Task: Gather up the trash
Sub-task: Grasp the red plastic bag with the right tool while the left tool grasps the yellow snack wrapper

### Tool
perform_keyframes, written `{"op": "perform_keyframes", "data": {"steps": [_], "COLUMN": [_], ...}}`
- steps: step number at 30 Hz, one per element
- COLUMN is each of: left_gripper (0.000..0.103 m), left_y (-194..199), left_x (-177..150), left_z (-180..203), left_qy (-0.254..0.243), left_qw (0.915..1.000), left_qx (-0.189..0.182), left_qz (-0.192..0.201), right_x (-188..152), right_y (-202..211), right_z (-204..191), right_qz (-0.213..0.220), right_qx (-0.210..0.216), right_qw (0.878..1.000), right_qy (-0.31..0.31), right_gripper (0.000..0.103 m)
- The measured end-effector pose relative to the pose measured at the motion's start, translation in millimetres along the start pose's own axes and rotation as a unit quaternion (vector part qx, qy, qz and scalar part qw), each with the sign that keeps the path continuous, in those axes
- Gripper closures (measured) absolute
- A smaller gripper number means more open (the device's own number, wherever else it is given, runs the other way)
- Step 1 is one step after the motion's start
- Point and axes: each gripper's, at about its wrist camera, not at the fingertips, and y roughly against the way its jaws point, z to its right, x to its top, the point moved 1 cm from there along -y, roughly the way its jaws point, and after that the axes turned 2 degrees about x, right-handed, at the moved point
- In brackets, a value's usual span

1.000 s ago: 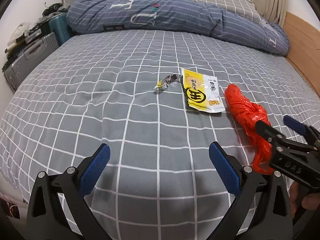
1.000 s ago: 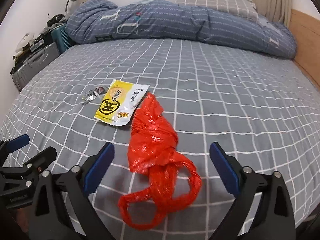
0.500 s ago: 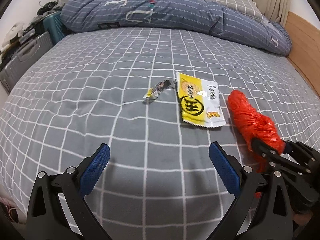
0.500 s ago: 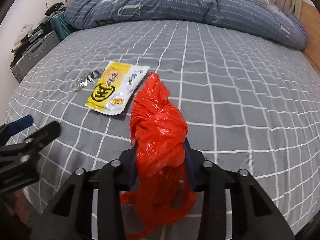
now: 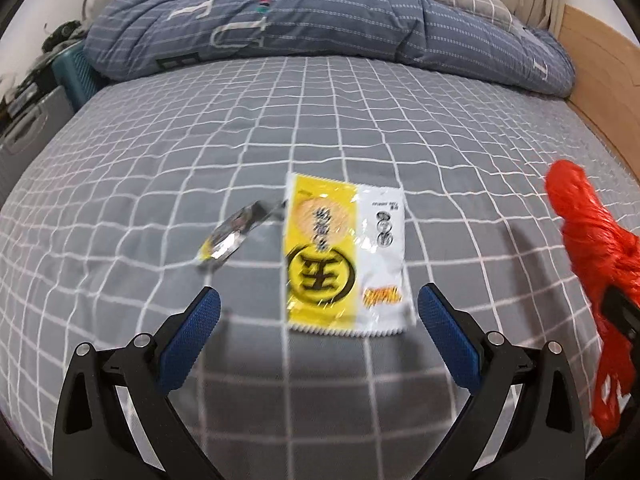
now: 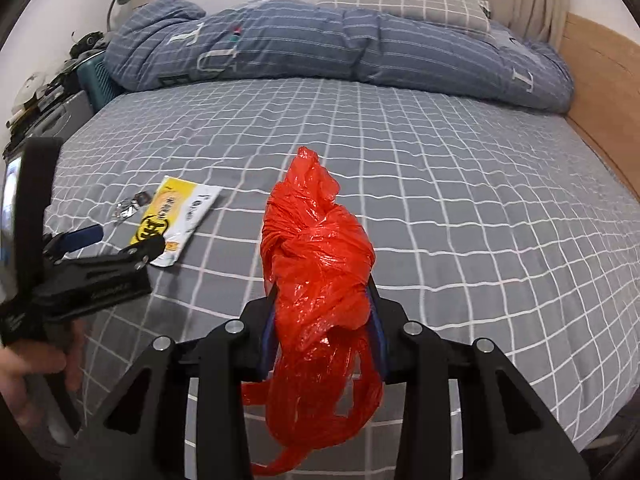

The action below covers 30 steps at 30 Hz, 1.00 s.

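The right gripper [image 6: 324,320] pinches the soft, light red bag [image 6: 320,264]. The left gripper [image 5: 318,320] stands wide; between its fingers lies the thin, probably slippery yellow wrapper [image 5: 344,256], best pinched by an edge.

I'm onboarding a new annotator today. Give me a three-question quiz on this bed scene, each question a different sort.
1. True or false: the right tool is shut on the red plastic bag.
2. Which lies nearest the left tool? A) yellow snack packet B) small silver wrapper C) folded quilt
3. Fill in: the left tool's jaws are ____.

Key: 1 true; 2 A; 3 open, nothing between the pads.
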Motion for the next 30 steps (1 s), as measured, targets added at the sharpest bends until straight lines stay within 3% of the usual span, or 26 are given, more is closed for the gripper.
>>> {"op": "perform_keyframes", "data": {"steps": [5,12,20,21,26,30], "left_gripper": [0.008,0.020,0.046,0.053,0.062,0.075], "left_y": [-22,-47,-55,-55,-54,-52], "left_x": [12,15,18,18,17,18], "left_z": [11,20,19,19,19,14], "left_qy": [-0.004,-0.017,-0.012,-0.012,-0.014,-0.008], "left_qw": [0.9999,0.9994,0.9991,0.9990,0.9989,0.9989], "left_qx": [0.001,-0.002,-0.018,-0.023,-0.025,-0.029], "left_qz": [-0.010,-0.029,-0.037,-0.037,-0.036,-0.035], "right_x": [2,1,1,1,1,1], "right_y": [-3,-11,-17,-18,-19,-20], "right_z": [12,15,12,10,8,7], "right_qz": [-0.009,-0.020,-0.027,-0.028,-0.029,-0.029], "right_qx": [-0.008,-0.008,-0.008,-0.008,-0.007,-0.006], "right_qw": [1.000,1.000,1.000,1.000,1.000,1.000], "right_qy": [-0.011,-0.015,-0.013,-0.011,-0.007,-0.005], "right_gripper": [0.068,0.067,0.067,0.067,0.067,0.067]}}
